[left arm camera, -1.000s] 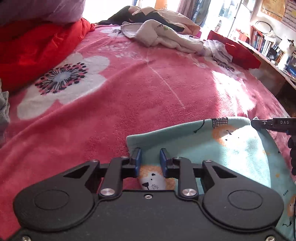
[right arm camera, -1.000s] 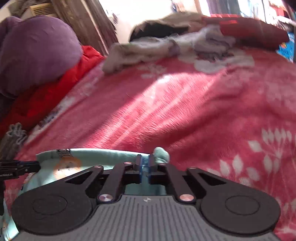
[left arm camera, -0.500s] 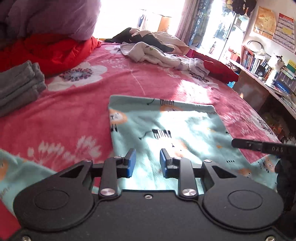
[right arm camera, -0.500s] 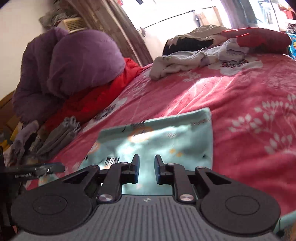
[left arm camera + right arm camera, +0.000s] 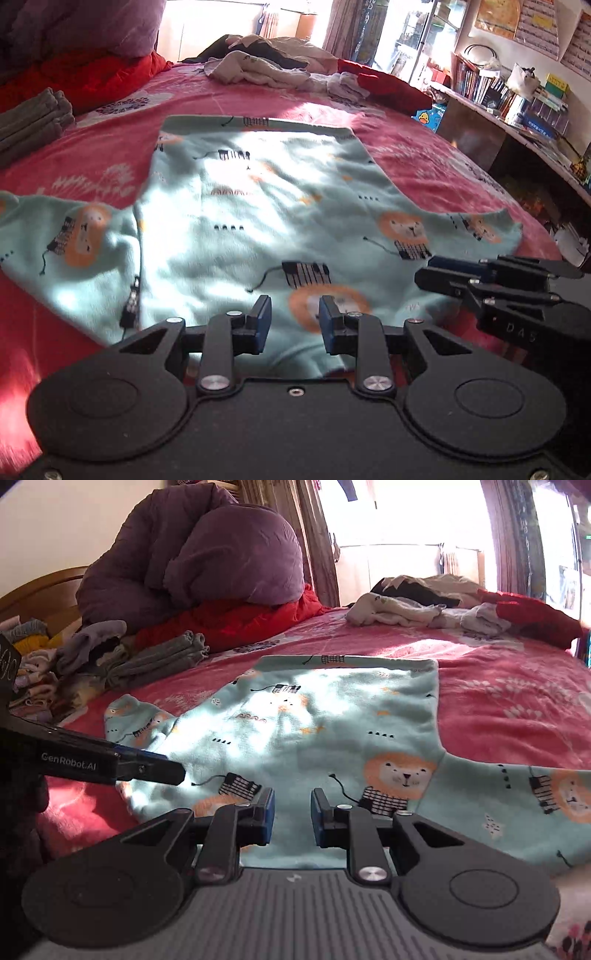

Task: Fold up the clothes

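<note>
The mint lion-print top (image 5: 258, 206) lay spread flat on the pink floral blanket (image 5: 424, 162), sleeves out at 9 and 3 o'clock. The left gripper (image 5: 294, 319) and right gripper (image 5: 292, 812) hovered over its near hem, jaws apart and empty. A clean fold probably wanted each sleeve pinched at its cuff (not mid-sleeve) and carried inward.

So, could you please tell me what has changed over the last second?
Both tongs, left and right, let go of the mint lion-print garment and drew back open; it now lies spread flat on the pink bedspread. The grey folded stack and clothes pile stayed put.
</note>
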A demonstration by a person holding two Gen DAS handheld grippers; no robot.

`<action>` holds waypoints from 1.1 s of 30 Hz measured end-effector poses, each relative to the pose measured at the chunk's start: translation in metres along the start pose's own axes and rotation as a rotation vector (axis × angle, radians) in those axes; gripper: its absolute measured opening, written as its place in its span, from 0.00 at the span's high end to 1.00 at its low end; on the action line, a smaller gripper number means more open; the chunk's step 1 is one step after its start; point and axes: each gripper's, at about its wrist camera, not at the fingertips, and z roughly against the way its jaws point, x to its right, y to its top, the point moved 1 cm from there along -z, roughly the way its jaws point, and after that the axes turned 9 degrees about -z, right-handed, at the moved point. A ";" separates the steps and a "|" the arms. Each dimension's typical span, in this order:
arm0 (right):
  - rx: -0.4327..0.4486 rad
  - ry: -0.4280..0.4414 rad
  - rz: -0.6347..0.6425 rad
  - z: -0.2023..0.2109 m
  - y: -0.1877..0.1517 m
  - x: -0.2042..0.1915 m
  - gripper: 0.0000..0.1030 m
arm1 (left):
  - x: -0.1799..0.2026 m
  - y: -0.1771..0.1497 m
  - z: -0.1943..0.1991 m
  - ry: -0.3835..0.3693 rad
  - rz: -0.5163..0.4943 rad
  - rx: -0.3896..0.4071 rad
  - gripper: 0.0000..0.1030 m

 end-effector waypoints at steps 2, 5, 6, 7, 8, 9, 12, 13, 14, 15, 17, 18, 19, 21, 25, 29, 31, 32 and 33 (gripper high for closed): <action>-0.019 -0.028 0.067 -0.004 -0.012 0.001 0.78 | 0.008 -0.017 -0.012 0.029 -0.030 -0.041 0.76; -0.127 -0.118 0.191 -0.024 -0.037 0.001 0.78 | 0.022 -0.035 -0.020 0.074 -0.150 -0.021 0.73; -0.103 -0.117 0.214 -0.021 -0.041 0.000 0.78 | 0.025 -0.032 -0.014 0.084 -0.174 -0.018 0.73; -0.090 -0.122 0.231 -0.017 -0.041 -0.003 0.78 | 0.025 -0.029 -0.009 0.088 -0.175 -0.003 0.73; -0.088 -0.133 0.239 -0.012 -0.036 -0.008 0.77 | 0.023 -0.026 0.000 0.088 -0.164 0.035 0.72; -0.068 -0.132 0.249 -0.006 -0.033 -0.013 0.76 | 0.021 -0.025 0.003 0.093 -0.153 0.052 0.62; -0.002 -0.081 0.269 0.005 -0.030 -0.028 0.63 | 0.010 -0.031 -0.006 0.097 -0.120 -0.013 0.54; 0.002 -0.069 0.275 0.004 -0.030 -0.033 0.63 | 0.006 -0.033 -0.007 0.087 -0.102 -0.015 0.57; 0.001 -0.065 0.287 0.002 -0.031 -0.038 0.63 | 0.001 -0.029 -0.002 0.081 -0.078 0.000 0.60; 0.005 -0.055 0.296 0.000 -0.030 -0.043 0.64 | -0.003 -0.023 0.010 0.086 -0.048 0.044 0.60; 0.019 -0.020 0.309 -0.002 -0.026 -0.055 0.64 | -0.017 -0.011 0.025 0.130 0.008 0.117 0.60; 0.027 -0.003 0.312 -0.003 -0.023 -0.060 0.64 | -0.026 -0.005 0.031 0.152 0.037 0.147 0.61; 0.034 0.013 0.312 -0.005 -0.020 -0.066 0.64 | -0.036 0.000 0.035 0.170 0.064 0.171 0.61; 0.043 0.044 0.316 -0.013 -0.015 -0.077 0.64 | -0.057 0.008 0.034 0.204 0.115 0.185 0.66; 0.034 0.103 0.344 -0.036 -0.008 -0.104 0.65 | -0.098 0.022 0.025 0.276 0.186 0.172 0.71; -0.001 0.149 0.366 -0.059 -0.003 -0.130 0.69 | -0.152 0.033 0.037 0.355 0.338 0.216 0.71; -0.009 0.164 0.365 -0.071 0.006 -0.137 0.69 | -0.177 0.034 0.041 0.429 0.397 0.215 0.71; -0.008 0.168 0.364 -0.079 0.011 -0.140 0.69 | -0.188 0.034 0.042 0.472 0.425 0.214 0.71; -0.008 0.176 0.351 -0.086 0.019 -0.141 0.70 | -0.199 0.029 0.043 0.502 0.477 0.217 0.71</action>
